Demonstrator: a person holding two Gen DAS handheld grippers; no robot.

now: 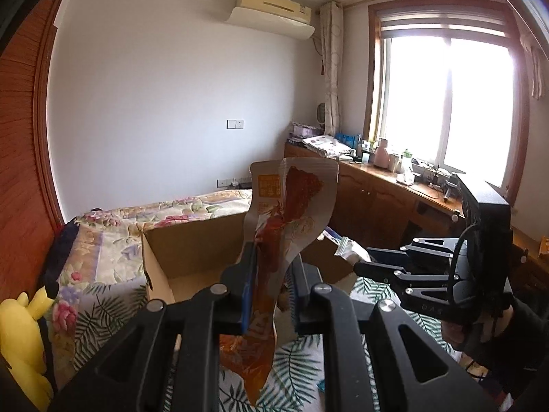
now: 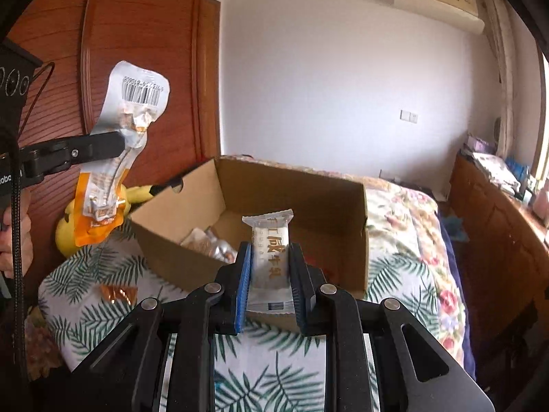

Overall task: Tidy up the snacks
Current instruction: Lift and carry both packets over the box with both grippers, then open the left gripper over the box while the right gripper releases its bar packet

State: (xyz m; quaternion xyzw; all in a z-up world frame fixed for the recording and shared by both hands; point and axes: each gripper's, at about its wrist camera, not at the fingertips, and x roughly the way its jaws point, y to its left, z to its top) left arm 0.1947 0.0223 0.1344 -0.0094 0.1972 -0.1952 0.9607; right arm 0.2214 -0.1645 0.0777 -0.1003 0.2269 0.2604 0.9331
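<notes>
- We take the cardboard box (image 2: 291,199) on the bed (image 2: 411,226) as our landmark; both snacks are held up in the air on its near side, neither inside it yet.
- Our left gripper (image 1: 271,274) has its fingers pinched tight on the waist of a long orange pouch (image 1: 291,202), which hangs above the box's left wall.
- Our right gripper (image 2: 271,274) has its fingers clamped, a little apart, on the flanks of a white wrapped bar (image 2: 269,243) just short of the box's near wall.
- To do this well, we judge each snack should be carried clear over the wall before we let go, one hand at a time.
- The pouch is floppy, so we would lower it until its tail rests inside the box.
- A few packets (image 2: 209,243) already lie in the box; we would aim for bare floor beside them.
</notes>
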